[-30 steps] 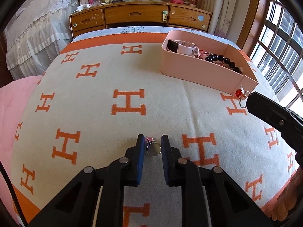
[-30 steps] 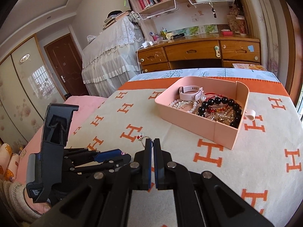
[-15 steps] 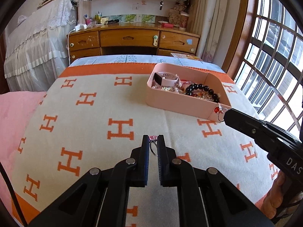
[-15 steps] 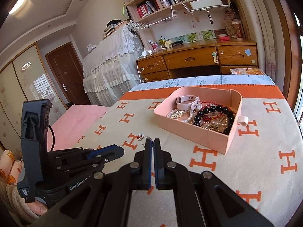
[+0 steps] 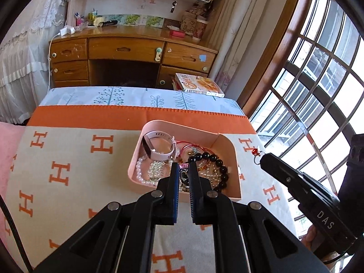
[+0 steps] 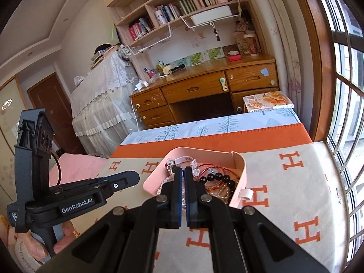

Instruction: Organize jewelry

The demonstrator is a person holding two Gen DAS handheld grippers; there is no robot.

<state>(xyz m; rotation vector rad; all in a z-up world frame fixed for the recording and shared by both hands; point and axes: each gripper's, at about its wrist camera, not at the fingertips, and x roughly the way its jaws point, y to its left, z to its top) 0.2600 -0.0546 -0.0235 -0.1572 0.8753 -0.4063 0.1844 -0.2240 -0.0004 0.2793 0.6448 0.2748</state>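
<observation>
Two grippers [image 5: 183,166] [image 6: 182,170] nearer one tray [image 5: 236,159]

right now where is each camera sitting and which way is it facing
Left wrist: on the left gripper, looking forward and down over the pink tray toward the wooden desk; its own fingers show, plus the right gripper at right.
Right wrist: on the right gripper, facing tray and desk; the left gripper and a hand show at left.
Shared: tray, desk, H-patterned blanket.
</observation>
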